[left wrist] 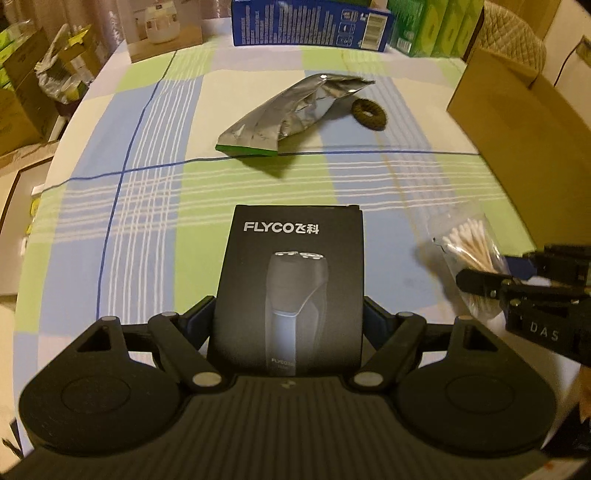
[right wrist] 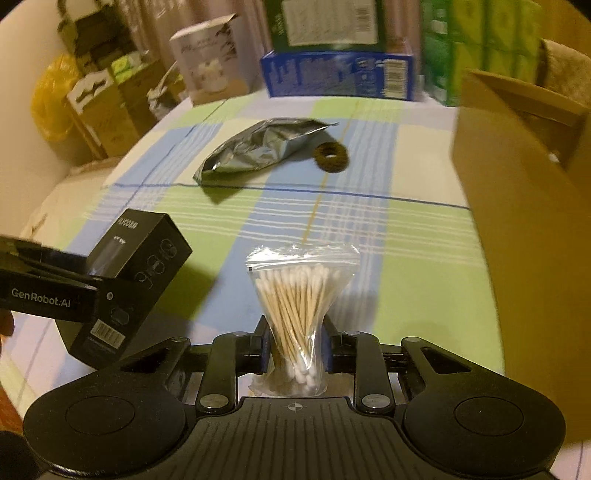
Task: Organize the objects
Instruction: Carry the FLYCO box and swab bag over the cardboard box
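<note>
My left gripper [left wrist: 288, 317] is shut on a black FLYCO shaver box [left wrist: 291, 269] and holds it above the checked tablecloth; the box also shows at the left of the right wrist view [right wrist: 133, 280]. My right gripper [right wrist: 293, 343] is shut on a clear bag of cotton swabs [right wrist: 299, 295], also seen at the right of the left wrist view [left wrist: 472, 254]. A crumpled silver foil pouch [left wrist: 291, 114] and a dark brown hair tie [left wrist: 367, 113] lie on the cloth further away. They also show in the right wrist view: pouch [right wrist: 255, 151], hair tie [right wrist: 330, 157].
An open brown cardboard box [right wrist: 517, 206] stands at the right, also in the left wrist view [left wrist: 517, 122]. A blue box [left wrist: 310, 26], green packs [left wrist: 436, 26] and a white-pictured carton [left wrist: 162, 29] line the far edge. More cartons stand beyond the table's left edge [right wrist: 99, 103].
</note>
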Available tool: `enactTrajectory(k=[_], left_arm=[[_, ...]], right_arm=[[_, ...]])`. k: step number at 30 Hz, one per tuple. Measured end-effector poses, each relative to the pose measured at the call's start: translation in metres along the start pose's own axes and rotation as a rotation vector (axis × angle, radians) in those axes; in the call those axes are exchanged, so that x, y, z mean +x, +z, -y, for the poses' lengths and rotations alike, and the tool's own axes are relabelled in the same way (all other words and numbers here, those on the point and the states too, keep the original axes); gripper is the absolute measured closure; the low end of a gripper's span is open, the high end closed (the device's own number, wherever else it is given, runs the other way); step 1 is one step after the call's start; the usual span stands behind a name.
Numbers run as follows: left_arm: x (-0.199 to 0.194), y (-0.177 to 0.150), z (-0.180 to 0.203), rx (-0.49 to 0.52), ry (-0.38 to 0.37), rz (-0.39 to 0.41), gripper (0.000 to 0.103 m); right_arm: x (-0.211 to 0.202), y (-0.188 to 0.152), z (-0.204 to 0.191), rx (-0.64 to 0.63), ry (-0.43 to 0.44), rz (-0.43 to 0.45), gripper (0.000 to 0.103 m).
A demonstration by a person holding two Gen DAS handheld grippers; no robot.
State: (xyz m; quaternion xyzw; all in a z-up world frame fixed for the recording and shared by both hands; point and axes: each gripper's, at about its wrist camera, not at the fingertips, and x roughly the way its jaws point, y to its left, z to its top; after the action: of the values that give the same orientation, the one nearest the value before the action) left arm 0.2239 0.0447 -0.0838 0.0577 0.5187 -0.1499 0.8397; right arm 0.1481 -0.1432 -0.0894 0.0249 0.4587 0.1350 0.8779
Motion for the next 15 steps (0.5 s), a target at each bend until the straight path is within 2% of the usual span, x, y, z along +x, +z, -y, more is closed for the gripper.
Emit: enactTrajectory(k=[7, 15], left_arm=[[-0.046, -0.021, 0.025, -0.096, -0.023, 0.068, 0.025], [-0.090, -0.043, 0.061, -0.151, -0.071, 0.134, 0.025]], right_arm=[[-0.057, -0.017, 0.006, 0.054, -0.004, 0.049, 0.080], [-0.110, -0.029, 0.010, 0.061, -0.022, 0.111, 0.080]])
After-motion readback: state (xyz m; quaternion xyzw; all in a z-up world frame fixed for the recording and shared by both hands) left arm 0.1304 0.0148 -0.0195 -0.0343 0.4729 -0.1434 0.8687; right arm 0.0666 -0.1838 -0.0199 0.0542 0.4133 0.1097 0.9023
